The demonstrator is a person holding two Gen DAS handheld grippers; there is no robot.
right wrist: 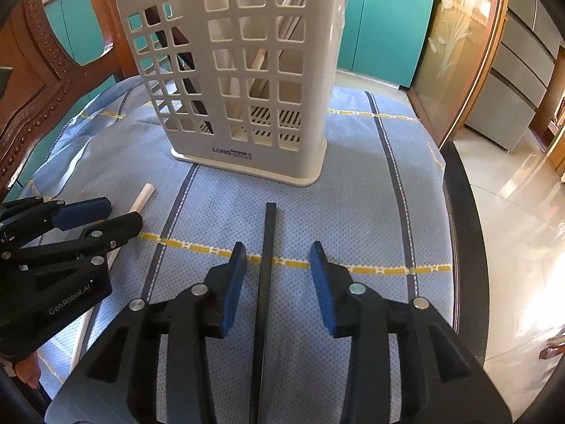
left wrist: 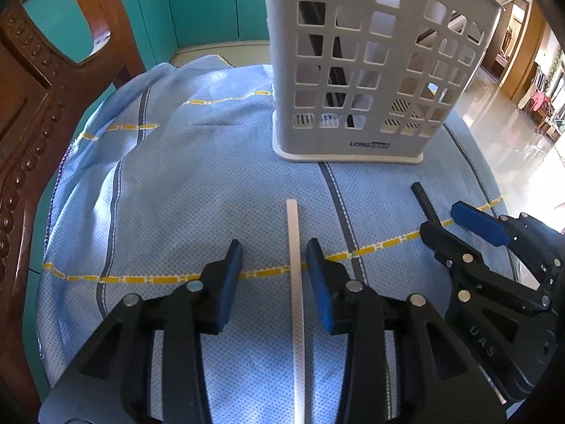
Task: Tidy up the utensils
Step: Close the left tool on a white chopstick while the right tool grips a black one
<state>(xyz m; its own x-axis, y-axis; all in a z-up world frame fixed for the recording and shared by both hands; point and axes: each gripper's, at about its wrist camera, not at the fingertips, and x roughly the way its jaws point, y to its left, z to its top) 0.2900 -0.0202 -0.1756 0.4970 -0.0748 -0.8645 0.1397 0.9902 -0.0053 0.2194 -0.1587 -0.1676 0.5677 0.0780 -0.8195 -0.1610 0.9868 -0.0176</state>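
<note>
Both tongs gape: left tongs (left wrist: 274, 258) straddle the white chopstick (left wrist: 296, 300), right tongs (right wrist: 278, 259) the black chopstick (right wrist: 263, 300). Centre each stick, then squeeze squarely.

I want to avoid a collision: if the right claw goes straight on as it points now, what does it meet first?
Probably the black chopstick lying between its open pads, then the blue cloth; depth is unclear.

White chopstick (left wrist: 296, 304) near end cut by frame edge; basket (left wrist: 356, 67) top cropped, contents unclear.
</note>
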